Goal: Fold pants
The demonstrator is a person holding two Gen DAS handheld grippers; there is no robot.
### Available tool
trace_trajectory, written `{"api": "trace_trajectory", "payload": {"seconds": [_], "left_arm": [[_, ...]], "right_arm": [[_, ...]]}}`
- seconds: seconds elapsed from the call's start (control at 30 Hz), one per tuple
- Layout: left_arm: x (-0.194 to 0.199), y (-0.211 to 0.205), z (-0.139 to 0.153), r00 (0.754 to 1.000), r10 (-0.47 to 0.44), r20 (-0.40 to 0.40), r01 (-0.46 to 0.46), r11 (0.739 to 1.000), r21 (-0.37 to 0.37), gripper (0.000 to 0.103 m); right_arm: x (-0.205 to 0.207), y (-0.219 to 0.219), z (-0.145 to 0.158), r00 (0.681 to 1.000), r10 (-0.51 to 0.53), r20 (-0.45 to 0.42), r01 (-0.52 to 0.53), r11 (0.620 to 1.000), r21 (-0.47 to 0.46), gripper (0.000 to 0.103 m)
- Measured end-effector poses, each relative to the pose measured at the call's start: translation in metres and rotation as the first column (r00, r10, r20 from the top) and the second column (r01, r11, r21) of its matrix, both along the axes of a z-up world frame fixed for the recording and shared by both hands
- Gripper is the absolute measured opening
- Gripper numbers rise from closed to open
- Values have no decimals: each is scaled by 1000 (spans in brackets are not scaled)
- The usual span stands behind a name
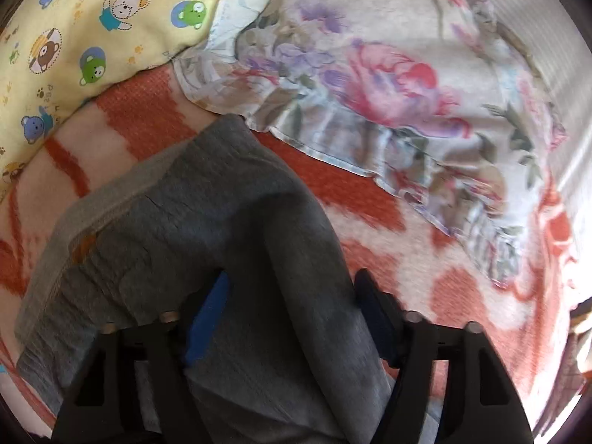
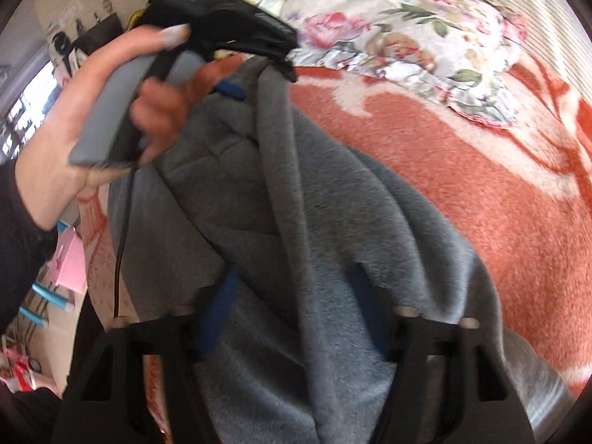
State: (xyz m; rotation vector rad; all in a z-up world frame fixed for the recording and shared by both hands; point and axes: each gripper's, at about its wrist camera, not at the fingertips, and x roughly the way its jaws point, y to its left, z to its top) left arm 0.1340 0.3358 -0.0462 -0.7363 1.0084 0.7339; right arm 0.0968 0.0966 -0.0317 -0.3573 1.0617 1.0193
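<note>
The grey pants (image 1: 177,229) hang bunched over an orange and white blanket (image 1: 333,192). My left gripper (image 1: 292,296) is shut on a thick fold of the pants, and cloth hides most of both fingers. In the right wrist view my right gripper (image 2: 292,292) is shut on another part of the grey pants (image 2: 333,222), with fleece draped over its fingers. The left gripper (image 2: 266,59) also shows there at the upper left, held in a hand, pinching the pants' top edge above the blanket (image 2: 462,185).
A floral pillow (image 1: 388,85) lies at the far side of the bed, also seen in the right wrist view (image 2: 407,33). A yellow bear-print pillow (image 1: 92,37) lies to its left. Room clutter and pink items (image 2: 70,262) show beyond the bed's left edge.
</note>
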Motion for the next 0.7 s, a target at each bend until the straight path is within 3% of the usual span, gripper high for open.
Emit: {"api": "trace_trajectory", "payload": {"seconds": [0.07, 0.1, 0.3, 0.43, 0.7], "left_arm": [[-1, 4, -4, 999, -21, 24, 22, 999, -35, 8], [-6, 4, -2, 998, -22, 52, 24, 999, -45, 8], [-58, -10, 36, 980, -19, 196, 21, 1000, -5, 6], [-114, -24, 62, 954, 17, 300, -11, 1000, -23, 7], [-216, -50, 71, 907, 91, 410, -70, 995, -66, 6]], "right_arm": [[-1, -1, -1, 1000, 0, 7, 0, 1000, 3, 15], [0, -4, 1, 1000, -3, 6, 3, 1000, 12, 5], [-10, -24, 28, 999, 3, 36, -7, 995, 96, 4], [-23, -33, 39, 998, 40, 45, -45, 991, 123, 4], [-59, -53, 44, 981, 184, 60, -190, 971, 145, 4]]}}
